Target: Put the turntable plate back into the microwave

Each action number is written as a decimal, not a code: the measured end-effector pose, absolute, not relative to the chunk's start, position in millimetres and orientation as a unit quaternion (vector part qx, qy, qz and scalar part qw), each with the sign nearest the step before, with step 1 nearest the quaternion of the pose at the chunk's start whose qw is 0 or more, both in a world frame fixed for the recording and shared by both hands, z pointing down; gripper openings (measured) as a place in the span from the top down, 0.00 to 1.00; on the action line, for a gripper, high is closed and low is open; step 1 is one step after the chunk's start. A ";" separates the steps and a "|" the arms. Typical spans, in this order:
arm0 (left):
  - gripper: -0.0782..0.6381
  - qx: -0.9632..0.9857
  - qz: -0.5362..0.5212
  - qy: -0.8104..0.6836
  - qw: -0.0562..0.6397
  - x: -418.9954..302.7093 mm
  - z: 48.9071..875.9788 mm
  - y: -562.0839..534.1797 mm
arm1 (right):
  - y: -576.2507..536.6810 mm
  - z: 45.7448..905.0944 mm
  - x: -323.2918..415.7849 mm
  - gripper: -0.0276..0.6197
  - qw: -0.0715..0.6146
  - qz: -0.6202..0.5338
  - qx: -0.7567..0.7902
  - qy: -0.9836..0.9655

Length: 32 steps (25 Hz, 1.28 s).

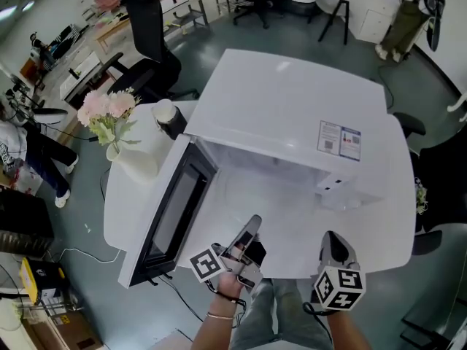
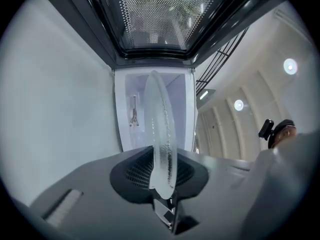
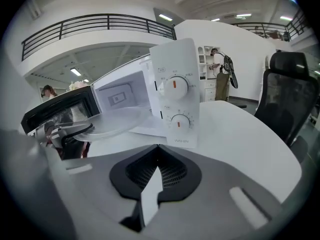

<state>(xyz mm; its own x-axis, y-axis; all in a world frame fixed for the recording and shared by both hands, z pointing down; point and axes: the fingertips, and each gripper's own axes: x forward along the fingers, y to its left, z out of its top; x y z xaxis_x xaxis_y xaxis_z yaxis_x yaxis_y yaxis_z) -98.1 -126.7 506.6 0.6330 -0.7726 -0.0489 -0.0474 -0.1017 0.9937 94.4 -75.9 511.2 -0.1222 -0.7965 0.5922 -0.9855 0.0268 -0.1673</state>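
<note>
Left tool (image 1: 250, 228) pinching plate (image 2: 161, 134) rim, plate edge-on before open microwave (image 1: 292, 115), right tool (image 1: 333, 245) pressed together, empty, above surface (image 3: 240, 129)

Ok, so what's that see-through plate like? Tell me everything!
The turntable plate is a round disc of clear glass with a raised rim and a frosty, bumpy look. The left gripper pinches its edge, so it sticks out about flat at the mouth of the open microwave, next to the door. Nothing else seems to touch it.
</note>
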 end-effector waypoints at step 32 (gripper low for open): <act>0.83 0.671 -0.313 -0.311 0.596 -75.6 504.5 -195.5 | -90.4 528.5 94.7 0.94 0.189 0.287 0.633 -0.694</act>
<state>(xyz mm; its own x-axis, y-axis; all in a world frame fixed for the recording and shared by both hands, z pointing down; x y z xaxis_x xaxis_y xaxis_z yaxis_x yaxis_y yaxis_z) -75.6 -195.5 504.5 0.6104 -0.7905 -0.0498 -0.0438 -0.0964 0.9944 94.7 -90.4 528.5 -0.1285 -0.7702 0.6247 -0.9866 0.0356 -0.1590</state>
